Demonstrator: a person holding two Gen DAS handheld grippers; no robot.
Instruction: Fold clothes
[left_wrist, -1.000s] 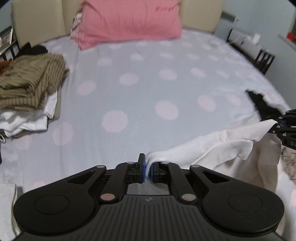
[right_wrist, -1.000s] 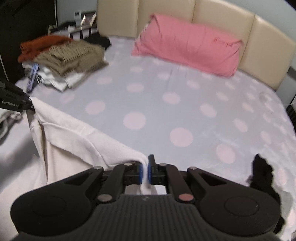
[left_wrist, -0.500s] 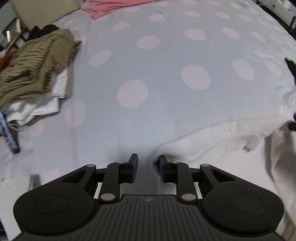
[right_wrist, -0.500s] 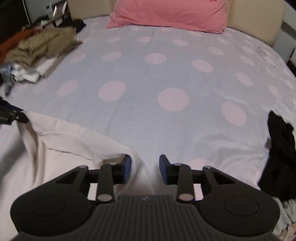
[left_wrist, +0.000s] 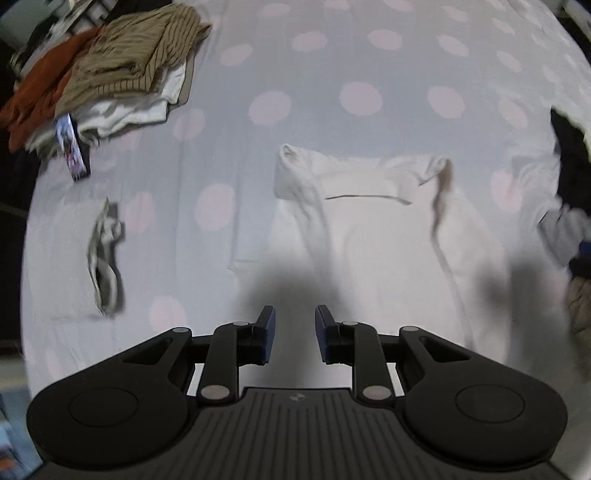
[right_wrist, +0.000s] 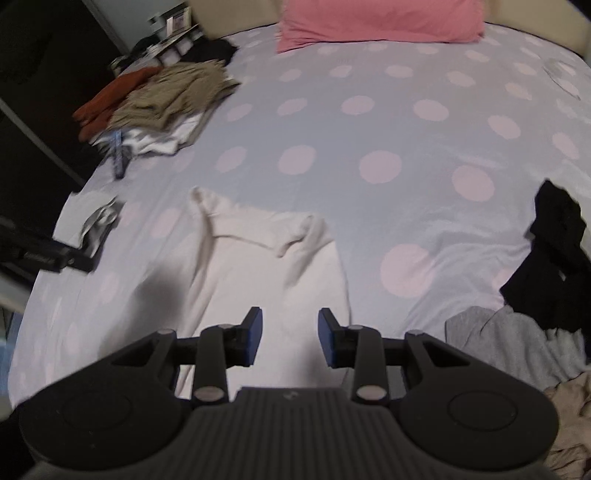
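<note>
A cream-white garment (left_wrist: 369, 229) lies spread on the lilac bed sheet with pink dots (left_wrist: 362, 55), its far edge loosely folded over with two bunched corners. My left gripper (left_wrist: 293, 326) hovers above the garment's near left part, pointing steeply down, open, with nothing between its blue pads. In the right wrist view the same garment (right_wrist: 258, 266) lies under and ahead of my right gripper (right_wrist: 290, 334), which is also open and holds nothing. Both grippers cast dark shadows on the cloth.
A stack of folded clothes (right_wrist: 173, 92), tan on top with rust-red beside it, sits at the bed's far left. A pink pillow (right_wrist: 376, 18) leans on the headboard. At the right lie a black garment (right_wrist: 554, 251) and a grey one (right_wrist: 509, 343). A small crumpled grey item (left_wrist: 103, 251) lies left.
Both grippers let go of the garment's corners and opened. They then rose and pulled back, tilting downward. The garment now lies on the sheet.
</note>
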